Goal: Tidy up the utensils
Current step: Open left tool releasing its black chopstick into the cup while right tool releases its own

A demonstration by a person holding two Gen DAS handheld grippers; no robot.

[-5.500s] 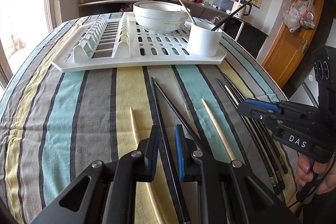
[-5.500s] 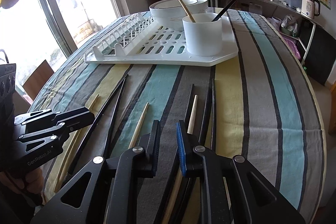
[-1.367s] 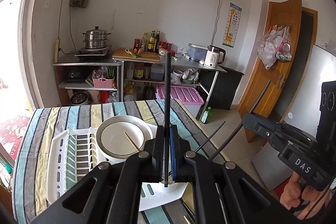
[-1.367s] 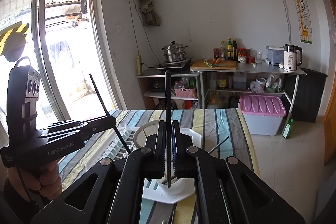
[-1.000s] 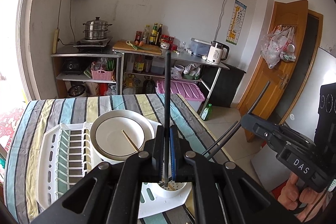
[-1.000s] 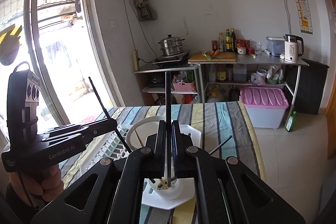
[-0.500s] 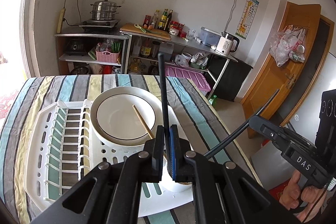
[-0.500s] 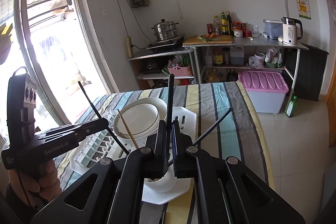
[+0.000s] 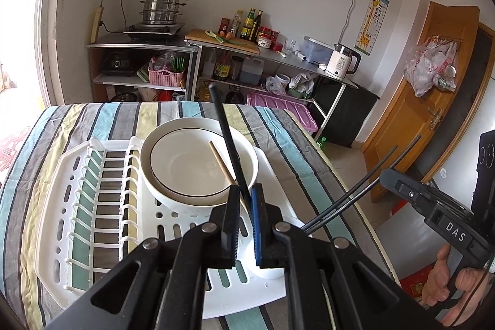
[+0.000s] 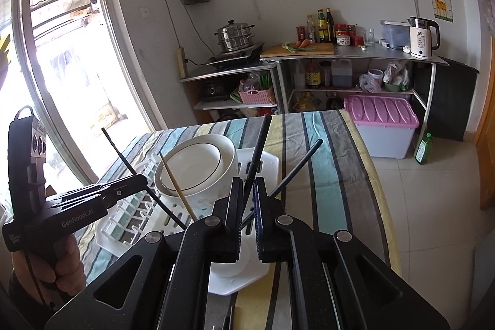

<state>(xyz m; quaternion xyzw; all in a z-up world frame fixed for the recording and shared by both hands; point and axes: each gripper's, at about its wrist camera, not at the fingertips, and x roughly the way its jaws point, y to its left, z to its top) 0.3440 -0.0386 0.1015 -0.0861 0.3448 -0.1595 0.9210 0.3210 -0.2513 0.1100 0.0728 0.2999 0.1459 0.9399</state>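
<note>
The left gripper (image 9: 244, 225) holds a black chopstick (image 9: 227, 141) loosely between its fingers (image 9: 229, 225), over the white cup (image 9: 269, 263) on the drying rack (image 9: 77, 206).

The cup (image 9: 269, 266) is mostly hidden behind the left claw (image 9: 244, 225), so the lower ends of the black chopsticks (image 9: 355, 197) cannot be seen. In the right wrist view the cup (image 10: 230, 265) is likewise covered by the right claw (image 10: 246, 218). The rack's (image 9: 77, 237) near edge is masked. Whether either stick is gripped or only passes between the fingers cannot be told.
</note>
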